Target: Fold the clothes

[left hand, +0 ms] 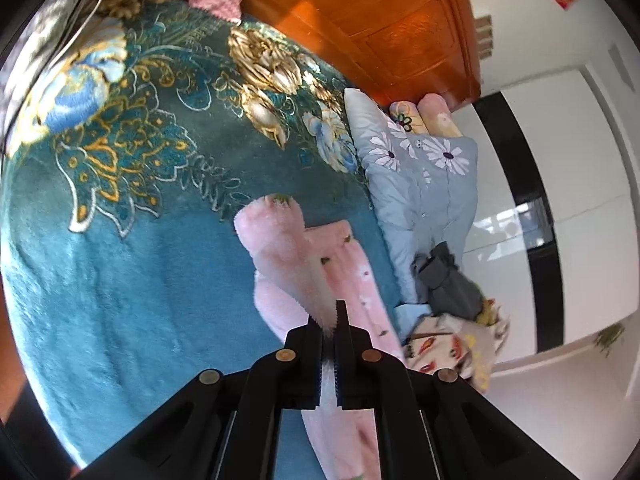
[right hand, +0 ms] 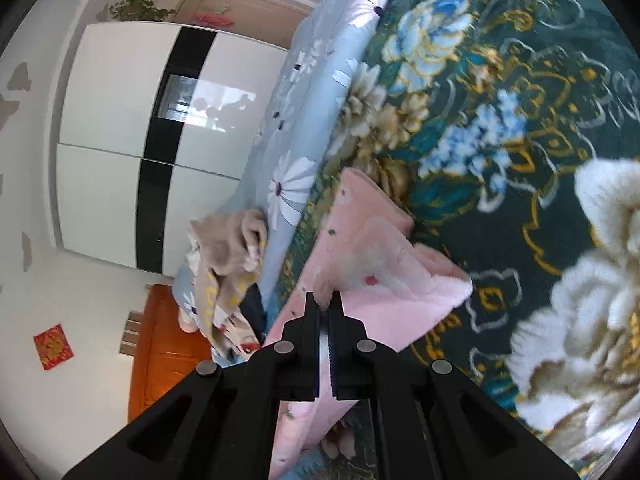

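Lying on the teal floral plush blanket (left hand: pixel 120 264) covering the bed, the pink fleece garment (left hand: pixel 344 264) is pinched at its edges by both grippers: left gripper (left hand: pixel 330 316) & right gripper (right hand: pixel 324 300), jaws clenched on fabric, angled low. Blue daisy-print quilt (left hand: pixel 424 192) alongside; white wardrobe (right hand: pixel 112 128) behind.

Pink garment (left hand: pixel 344 432): lower end is cut off at the bottom of the frame.
White fleece flowers (right hand: pixel 580 320): blurred at right.
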{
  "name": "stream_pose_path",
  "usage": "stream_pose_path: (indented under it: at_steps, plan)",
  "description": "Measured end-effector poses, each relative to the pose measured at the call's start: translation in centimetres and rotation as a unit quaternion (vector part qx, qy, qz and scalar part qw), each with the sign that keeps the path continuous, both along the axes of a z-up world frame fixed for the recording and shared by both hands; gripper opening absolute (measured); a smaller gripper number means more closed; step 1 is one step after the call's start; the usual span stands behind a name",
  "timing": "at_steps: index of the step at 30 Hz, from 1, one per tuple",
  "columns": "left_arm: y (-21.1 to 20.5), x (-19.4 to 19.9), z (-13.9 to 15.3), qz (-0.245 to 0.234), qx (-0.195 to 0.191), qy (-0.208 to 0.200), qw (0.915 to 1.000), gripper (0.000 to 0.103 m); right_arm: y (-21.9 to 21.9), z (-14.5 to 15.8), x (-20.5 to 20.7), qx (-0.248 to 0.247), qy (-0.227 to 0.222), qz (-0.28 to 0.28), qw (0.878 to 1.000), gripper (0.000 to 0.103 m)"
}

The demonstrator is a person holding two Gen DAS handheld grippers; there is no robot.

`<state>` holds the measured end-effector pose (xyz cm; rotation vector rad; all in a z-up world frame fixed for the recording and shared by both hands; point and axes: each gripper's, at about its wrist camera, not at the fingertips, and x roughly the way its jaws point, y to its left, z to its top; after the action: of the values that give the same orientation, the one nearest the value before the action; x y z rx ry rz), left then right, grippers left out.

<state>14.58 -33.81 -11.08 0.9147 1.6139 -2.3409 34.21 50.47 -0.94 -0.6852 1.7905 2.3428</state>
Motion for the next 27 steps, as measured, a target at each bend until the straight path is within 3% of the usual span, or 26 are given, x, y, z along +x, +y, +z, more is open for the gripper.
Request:
stream_pose_path:
  at_steps: [8, 12, 21, 27]
  plan:
    - [1.2, -7.7, 3.7, -0.010, 0.041, 0.007, 0.9991, 0.005, 2.1, 1.8, -8.9, 0.019, 0.025, 0.020, 0.999, 0.003]
    - [2.5, -13.5, 4.2, -0.023, 0.023, -0.014, 0.9994, 0.005, 3.1, 0.9, -14.7, 0.029, -0.004, 0.019, 0.999, 0.003]
    - [4.2, -23.4, -0.8, -0.055, -0.010, -0.067, 0.9962, 0.005, 3.7, -4.5, -23.9, 0.041, -0.111, 0.006, 0.993, 0.003]
    - [4.7, -26.6, -3.7, -0.077, -0.024, -0.085, 0.9931, 0.006, 3.7, -7.1, -25.6, 0.045, -0.156, -0.006, 0.987, 0.003]
